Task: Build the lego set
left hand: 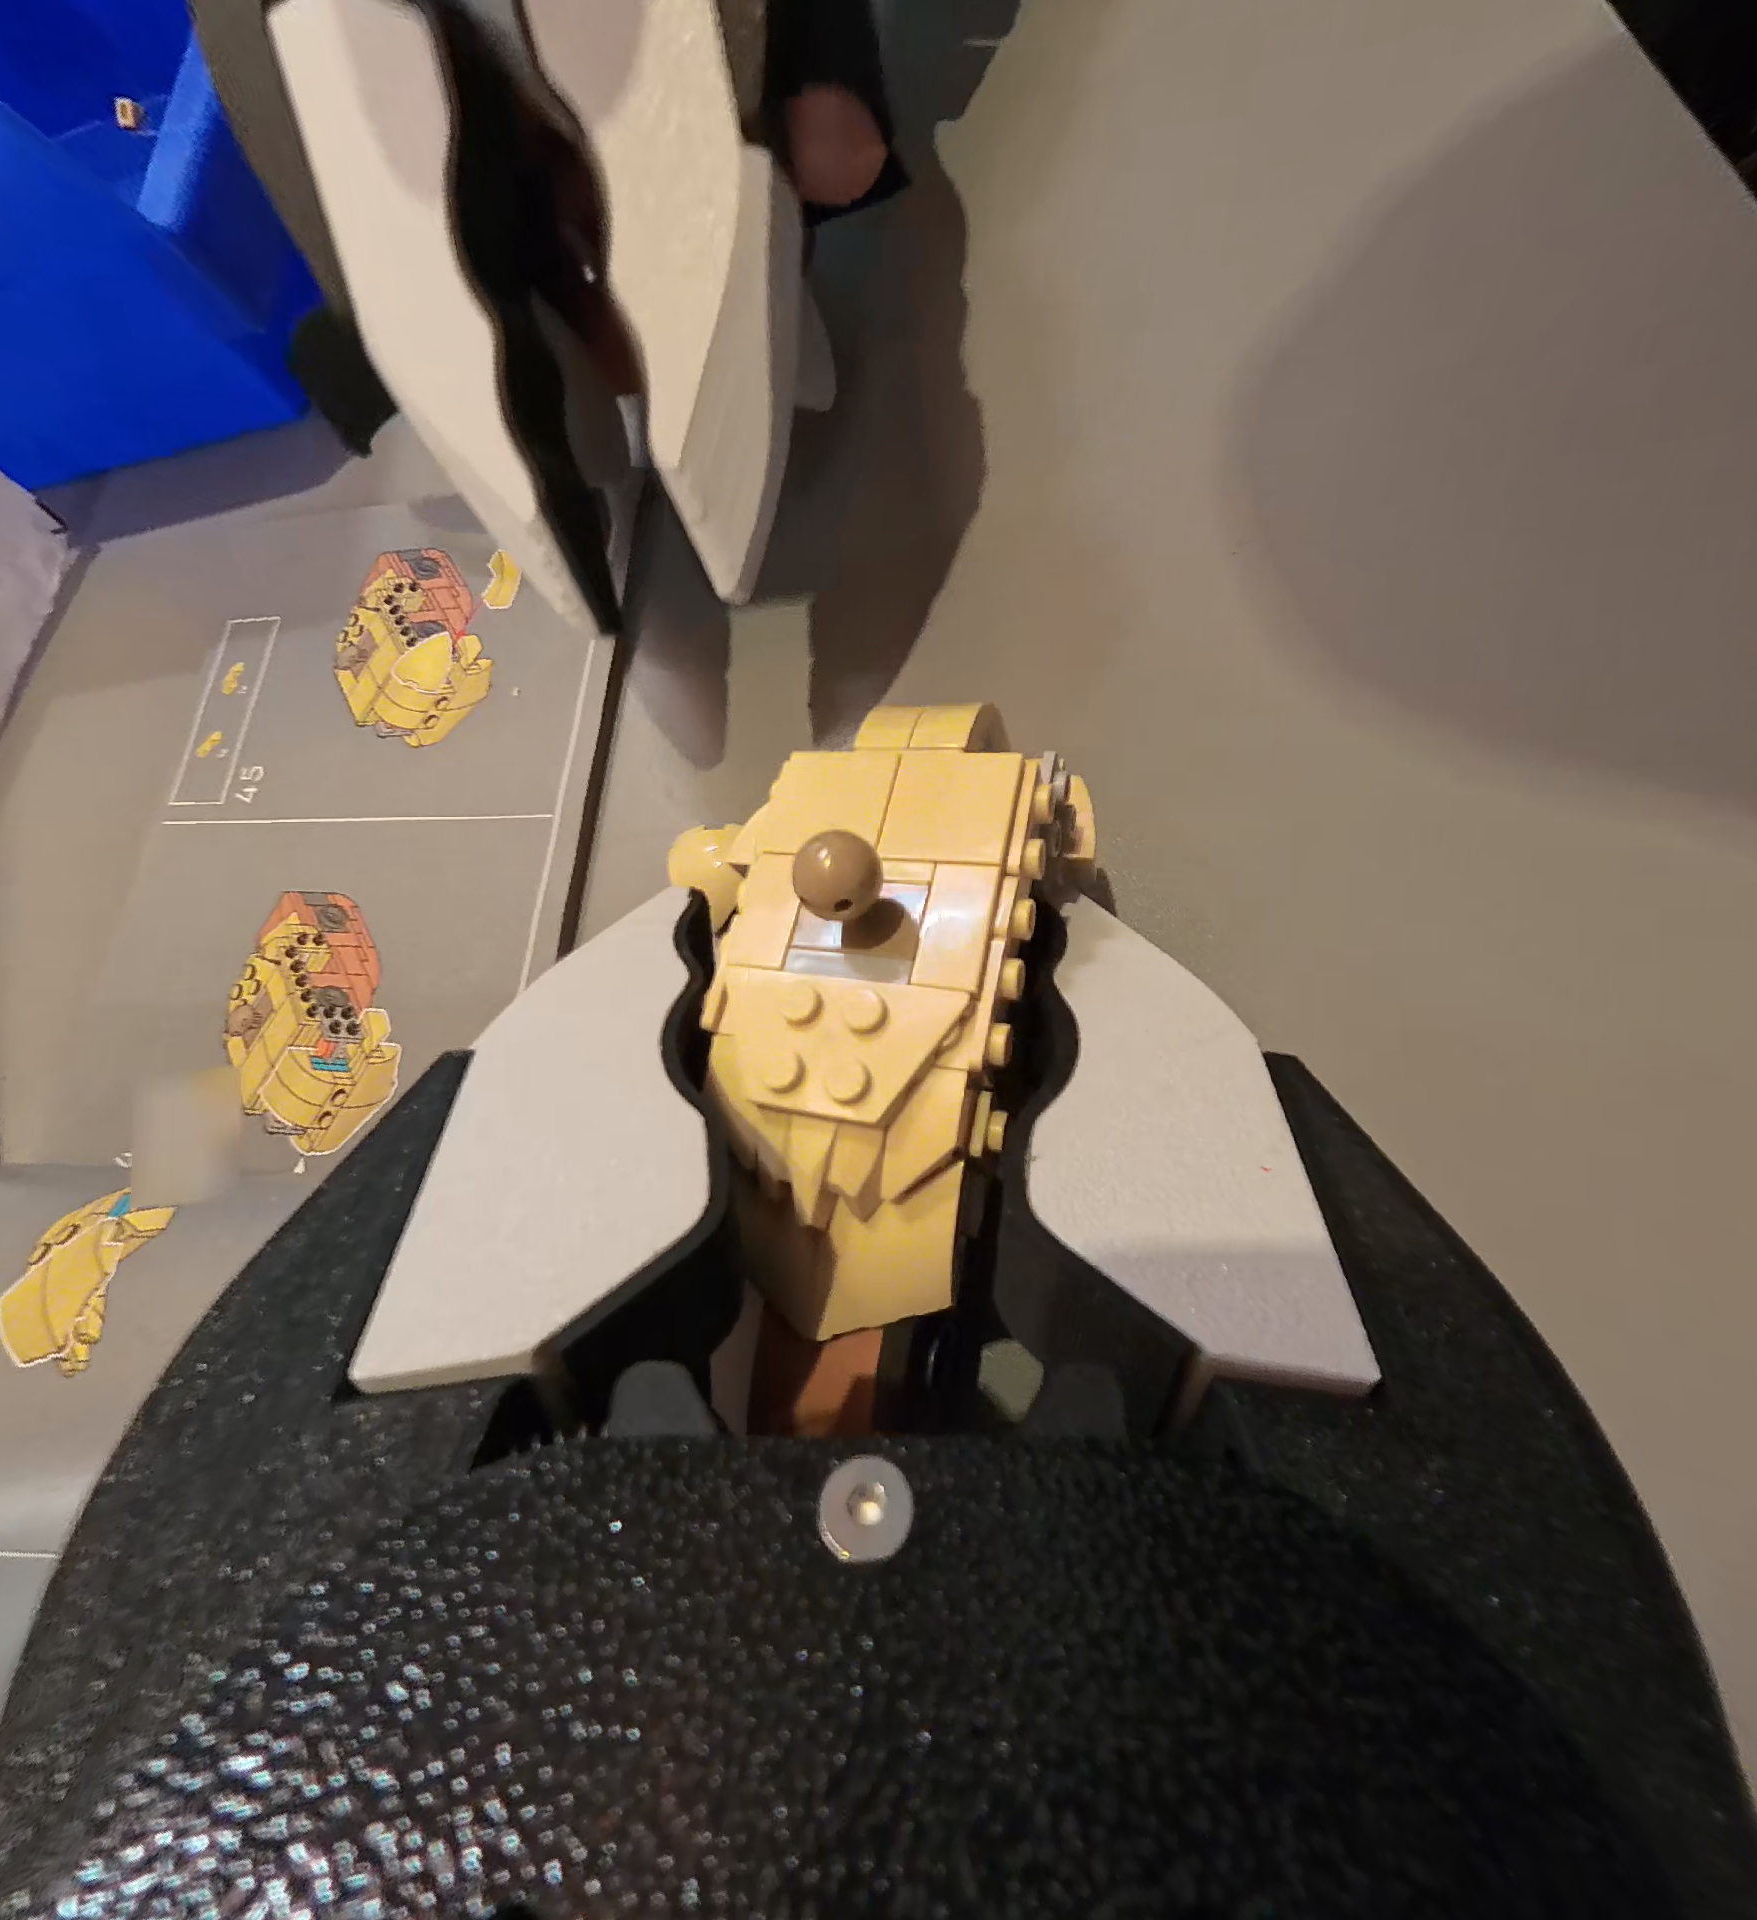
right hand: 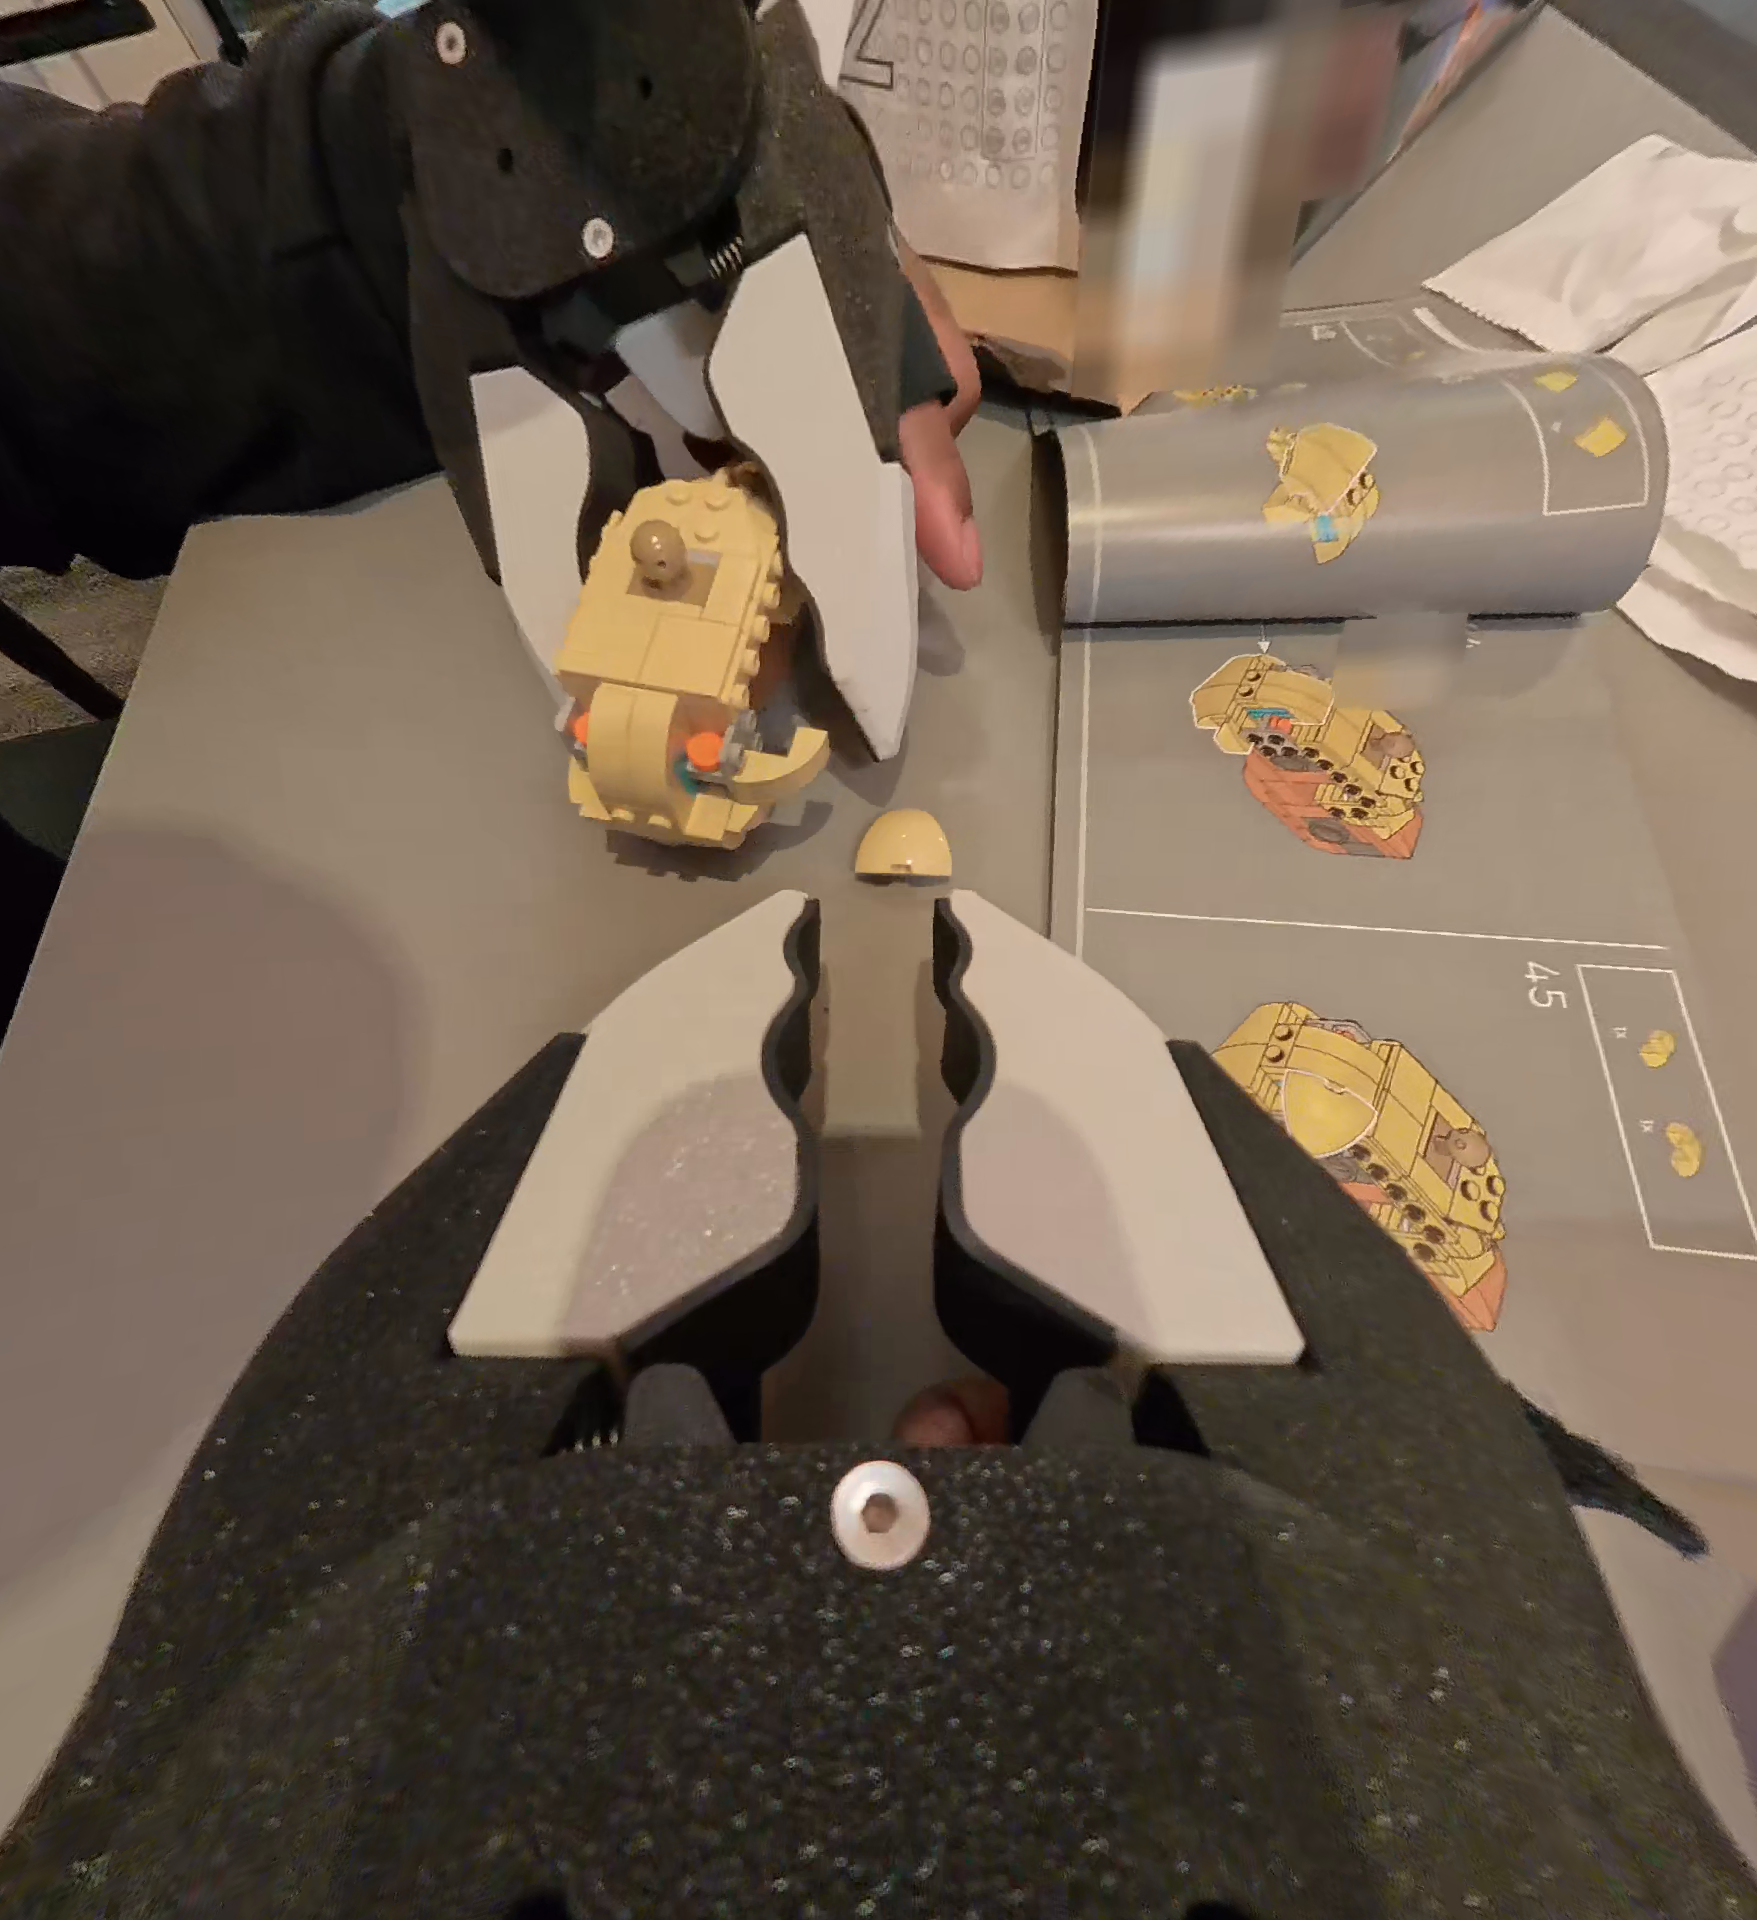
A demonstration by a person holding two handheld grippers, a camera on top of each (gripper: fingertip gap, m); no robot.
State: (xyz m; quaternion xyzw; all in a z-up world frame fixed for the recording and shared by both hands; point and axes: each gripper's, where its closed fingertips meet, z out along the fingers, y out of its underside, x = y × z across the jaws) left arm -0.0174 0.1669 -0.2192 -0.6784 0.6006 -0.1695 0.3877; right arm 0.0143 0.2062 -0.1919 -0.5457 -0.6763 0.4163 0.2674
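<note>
Left wrist view, from left to right: a blue bin sits at the far left edge, and below it an open instruction booklet lies flat on the grey desk, its grey pages printed with pictures of a tan and orange model. Toward the middle, the left gripper holds a tan brick model between its 2 grey fingers, the dark pads pressed against both sides of it; a brown ball stands on a short stem on the model's top. Beyond it the right gripper hangs blurred above the desk. Right wrist view, from left to right: a dark sleeve reaches in from the left, and the same model rests on the desk between the left gripper's fingers, with orange studs at its near end. Near the middle, a small tan dome piece lies loose on the desk just ahead of the right gripper's fingertips, apart from them; that gripper's jaws stand narrowly parted with only bare desk between them. Further right lies the booklet, one page curled into a roll, with white papers at the far right.
</note>
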